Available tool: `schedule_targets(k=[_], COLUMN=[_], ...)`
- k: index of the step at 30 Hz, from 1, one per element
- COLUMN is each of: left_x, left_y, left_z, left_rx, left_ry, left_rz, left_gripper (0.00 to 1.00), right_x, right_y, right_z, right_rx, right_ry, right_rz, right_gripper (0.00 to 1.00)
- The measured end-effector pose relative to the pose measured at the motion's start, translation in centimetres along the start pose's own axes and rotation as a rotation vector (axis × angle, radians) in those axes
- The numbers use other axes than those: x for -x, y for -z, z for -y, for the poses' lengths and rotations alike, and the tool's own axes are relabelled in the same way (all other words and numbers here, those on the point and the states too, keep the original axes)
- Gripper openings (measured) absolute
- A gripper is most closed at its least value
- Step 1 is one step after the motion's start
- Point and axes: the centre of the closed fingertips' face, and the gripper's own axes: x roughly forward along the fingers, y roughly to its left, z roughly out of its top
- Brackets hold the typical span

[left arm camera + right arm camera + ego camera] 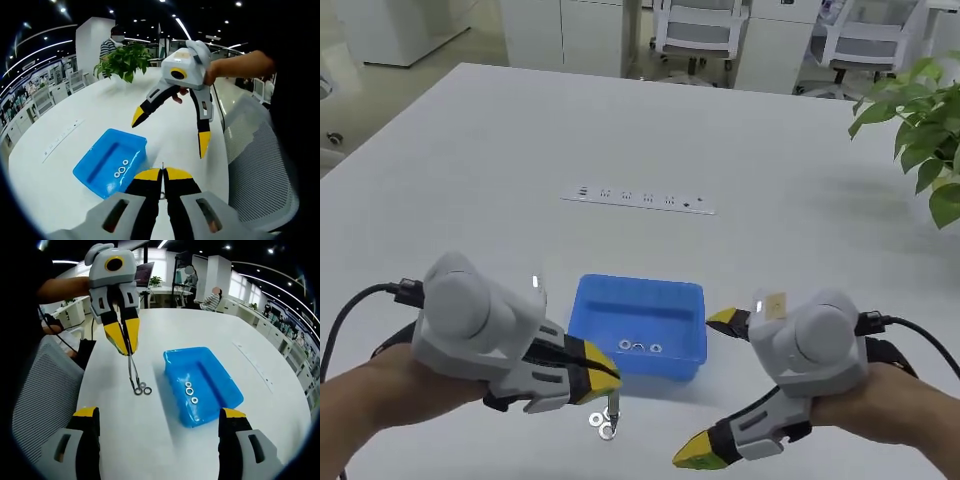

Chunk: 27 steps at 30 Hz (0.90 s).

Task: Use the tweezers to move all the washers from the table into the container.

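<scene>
Left gripper (pixel 125 342) fingers closed on tweezers (pixel 132 367). Tweezer tips down at loose washers (pixel 148 390) on tabletop (pixel 200 325), just beside blue container (pixel 222 375). Three more washers (pixel 190 391) inside container. Right gripper (pixel 712 388) fingers spread wide, empty, near container.

No legible text, labels or numbers. Small dark marks on the power strip (pixel 638 198) are too blurry to read.

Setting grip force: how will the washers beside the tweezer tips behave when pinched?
The washers look flat, thin and shiny, so probably light but slippery for the narrow tweezers. Lying flush on the smooth table, they will likely slide rather than roll when nudged.
</scene>
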Motion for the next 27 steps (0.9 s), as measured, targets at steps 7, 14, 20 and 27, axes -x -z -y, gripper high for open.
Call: schedule_targets(k=[7, 14, 20, 27], left_x=[0.0, 0.0, -0.2, -0.3], left_y=[0.3, 0.8, 0.9, 0.8], left_z=[0.1, 0.3, 0.4, 0.7], left_rx=[0.003, 0.007, 0.000, -0.003], left_ry=[-0.002, 0.000, 0.000, 0.006], left_rz=[-0.006, -0.012, -0.007, 0.002], left_gripper=[0.06, 0.06, 0.06, 0.06], right_x=[-0.3, -0.7, -1.1, -1.7], right_y=[-0.3, -0.7, -1.1, -1.4], right_z=[-0.4, -1.1, -1.7, -2.3], right_rx=[0.007, 0.034, 0.055, 0.073], right_ry=[-0.010, -0.036, -0.062, -0.087], right_rz=[0.001, 0.008, 0.013, 0.016], right_gripper=[0.99, 0.95, 0.92, 0.89])
